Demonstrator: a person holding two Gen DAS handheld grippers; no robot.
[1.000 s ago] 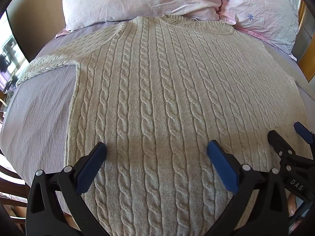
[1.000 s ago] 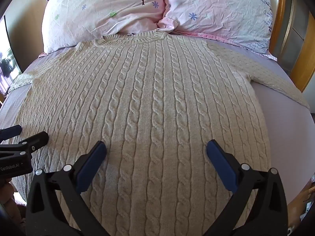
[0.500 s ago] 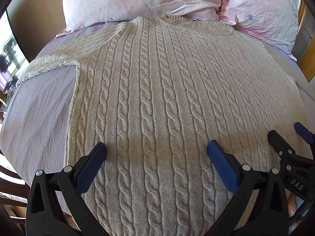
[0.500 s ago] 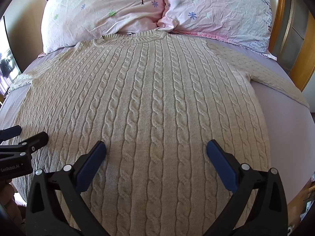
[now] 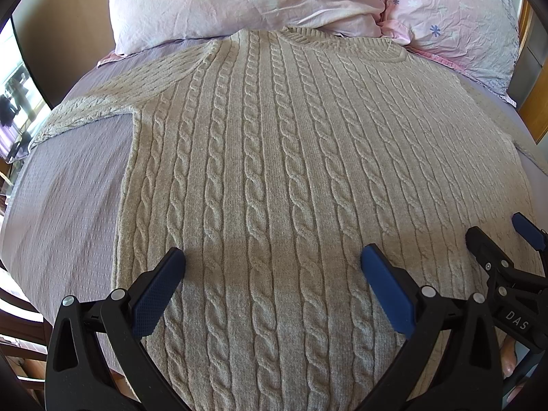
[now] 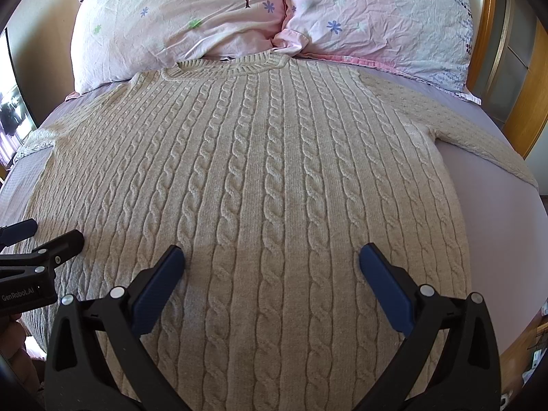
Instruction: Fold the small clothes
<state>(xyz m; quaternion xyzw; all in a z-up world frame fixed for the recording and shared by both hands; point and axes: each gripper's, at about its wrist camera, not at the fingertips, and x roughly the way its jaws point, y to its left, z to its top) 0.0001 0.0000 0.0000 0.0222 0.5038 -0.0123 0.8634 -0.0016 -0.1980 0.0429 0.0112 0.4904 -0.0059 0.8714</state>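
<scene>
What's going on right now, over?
Left gripper and right gripper open, empty, above the hem end. Sweater flat on the bed, unfolded. Pillows touch its collar; nothing else obstructs.

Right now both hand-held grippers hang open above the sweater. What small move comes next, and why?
Probably take the left hand-held gripper out to the left sleeve. The sweater lies flat and unfolded, sleeves spread on the bed, and the right hand-held gripper is also empty.

Two pink floral pillows (image 6: 274,17) lie on a lilac bedsheet (image 5: 68,205).
</scene>
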